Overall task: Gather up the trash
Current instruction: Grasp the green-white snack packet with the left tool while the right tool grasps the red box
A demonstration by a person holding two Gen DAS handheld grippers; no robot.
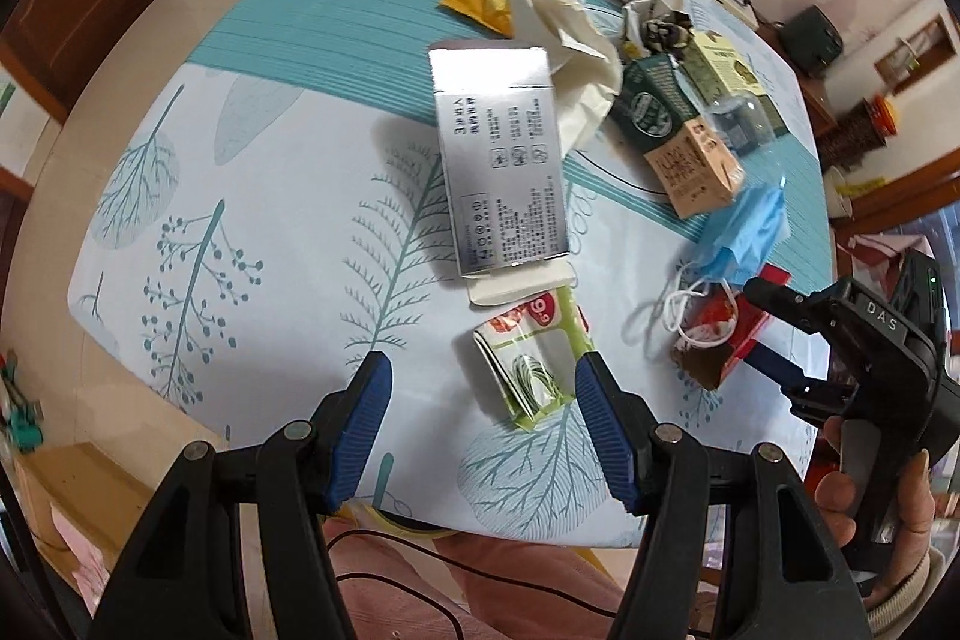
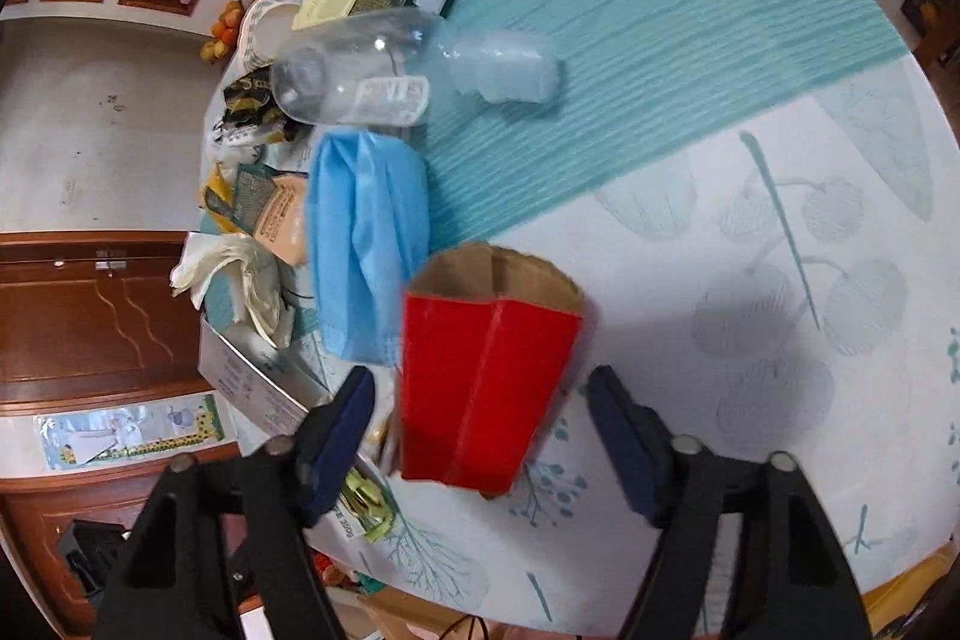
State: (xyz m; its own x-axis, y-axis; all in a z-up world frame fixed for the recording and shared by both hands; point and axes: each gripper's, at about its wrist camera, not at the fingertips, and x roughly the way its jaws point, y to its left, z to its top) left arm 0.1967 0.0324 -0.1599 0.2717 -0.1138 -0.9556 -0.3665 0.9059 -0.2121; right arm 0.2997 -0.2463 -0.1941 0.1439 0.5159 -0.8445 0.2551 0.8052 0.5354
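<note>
Right gripper (image 2: 480, 400), jaws apart and untouching, straddles the red carton (image 2: 480, 388) lying on the worktop (image 2: 720, 220): light, crushable, best pinched across its flat sides; left gripper (image 1: 480, 388) open too.

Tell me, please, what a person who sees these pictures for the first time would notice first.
The red carton stands out most: it lies on the leaf-print tablecloth between the open right tongs, with a blue face mask beside it. Next comes the long silver box lying flat mid-table, ahead of the open left tongs. A folded green wrapper lies between those tongs' fingertips.
</note>
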